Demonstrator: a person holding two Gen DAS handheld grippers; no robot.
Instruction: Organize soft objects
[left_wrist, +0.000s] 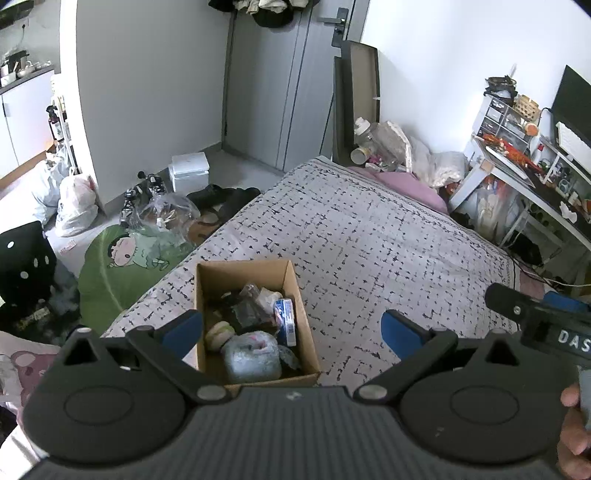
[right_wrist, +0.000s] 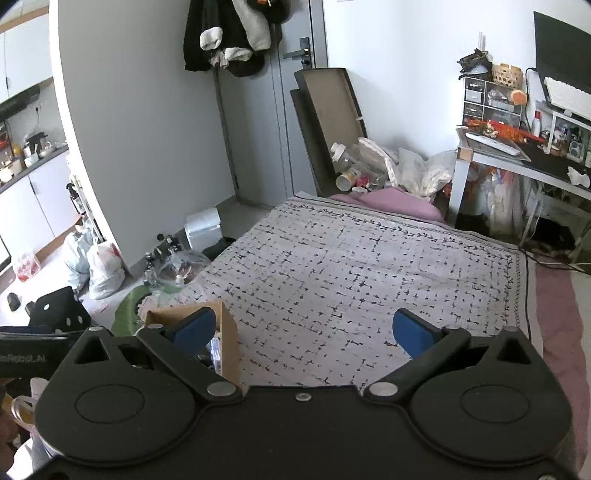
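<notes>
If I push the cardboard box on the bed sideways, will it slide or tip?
The cardboard box would probably slide rather than tip: it looks low and wide, and its contents sit low inside. The patterned bedspread may drag and bunch under it. Its open top walls look thin, so they might flex when pushed.

Both wrist views look steeply down, sharing the bed (left_wrist: 369, 236) and box (right_wrist: 231, 332).

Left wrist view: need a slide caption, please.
Open left gripper above a brown cardboard box of soft items on a grey patterned bedspread.
</notes>
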